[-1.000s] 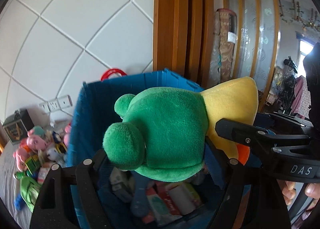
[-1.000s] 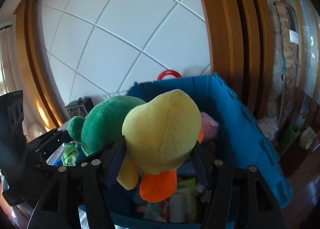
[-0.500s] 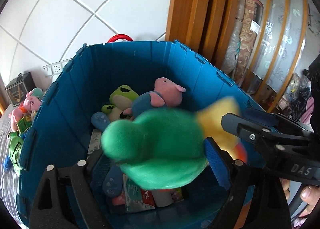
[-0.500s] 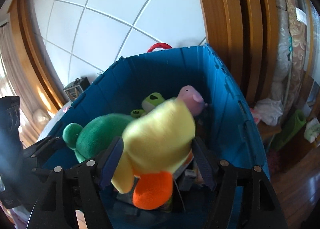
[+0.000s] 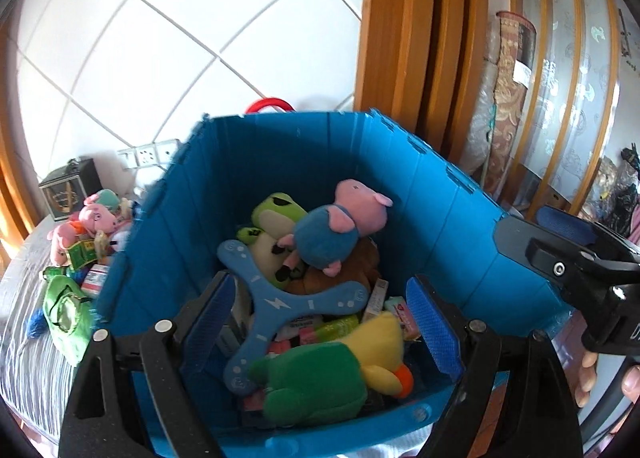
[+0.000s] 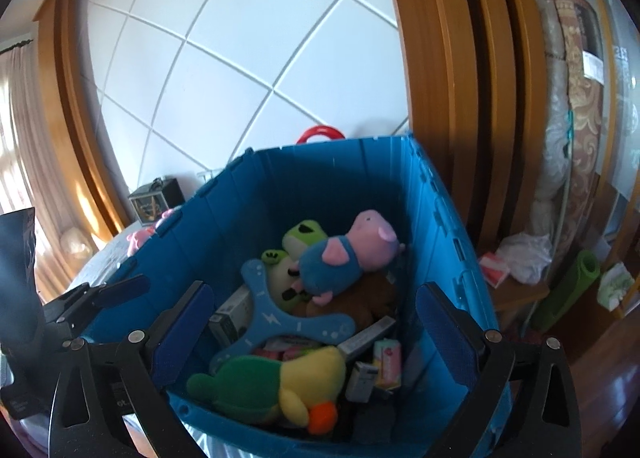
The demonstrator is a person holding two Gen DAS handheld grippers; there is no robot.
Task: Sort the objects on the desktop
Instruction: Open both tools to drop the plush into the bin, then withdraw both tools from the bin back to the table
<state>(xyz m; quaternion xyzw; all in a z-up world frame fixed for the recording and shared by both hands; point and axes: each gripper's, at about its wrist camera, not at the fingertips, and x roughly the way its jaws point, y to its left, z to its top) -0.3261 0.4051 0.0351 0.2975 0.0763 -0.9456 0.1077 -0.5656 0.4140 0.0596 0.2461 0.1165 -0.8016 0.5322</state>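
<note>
Lying on side in blue bin (image 5: 280, 162), near front wall: green-and-yellow plush duck (image 5: 320, 374), orange beak. Left gripper (image 5: 324, 322) spread, empty; right gripper (image 6: 316, 334) jaws just opened wide, empty.

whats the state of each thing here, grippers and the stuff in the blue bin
left gripper: open, nothing between the pads
right gripper: open, jaws have just been opening, nothing between them
green and yellow duck plush: released, lying on its side in the bin
blue bin: open-topped, partly filled
pink pig plush: lying on top of the pile
blue boomerang: resting across the pile
</note>
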